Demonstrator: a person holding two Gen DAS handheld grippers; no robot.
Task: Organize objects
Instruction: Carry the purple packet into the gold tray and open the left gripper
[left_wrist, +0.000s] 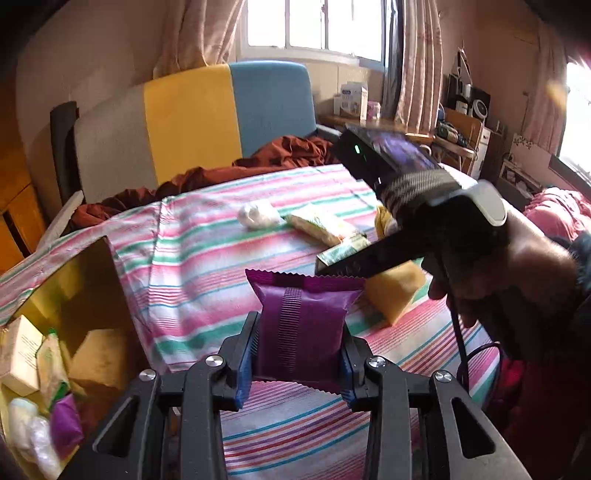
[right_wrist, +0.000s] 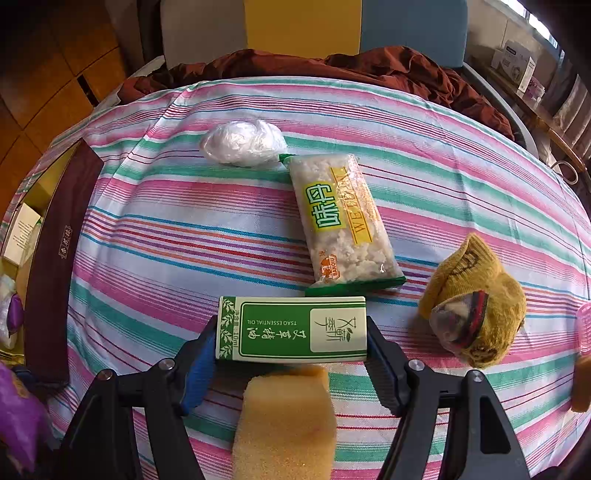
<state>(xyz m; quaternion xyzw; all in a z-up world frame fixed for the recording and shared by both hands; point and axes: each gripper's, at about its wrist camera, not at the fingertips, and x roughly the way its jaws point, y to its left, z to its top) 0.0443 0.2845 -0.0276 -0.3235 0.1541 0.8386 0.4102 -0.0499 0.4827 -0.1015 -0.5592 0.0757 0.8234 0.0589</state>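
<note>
At lower centre of the left wrist view, the left hand-held gripper (left_wrist: 300, 347) is clamped on a purple packet (left_wrist: 301, 328) above the striped bed (left_wrist: 207, 258). In the right wrist view, the right hand-held gripper (right_wrist: 291, 354) squeezes a green box (right_wrist: 291, 328) at lower centre, a yellow sponge (right_wrist: 286, 424) just below.

Each camera looks forward along its own claw, close above the striped bed (right_wrist: 147, 229). Both views share the snack bag (right_wrist: 341, 221) (left_wrist: 321, 223) ahead.

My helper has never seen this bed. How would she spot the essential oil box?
On the striped bedsheet, look just below the clear snack packet. The green-and-white box sits between the right gripper fingers, above a yellow sponge; only it reads "Tsao Essential Oil".
</note>
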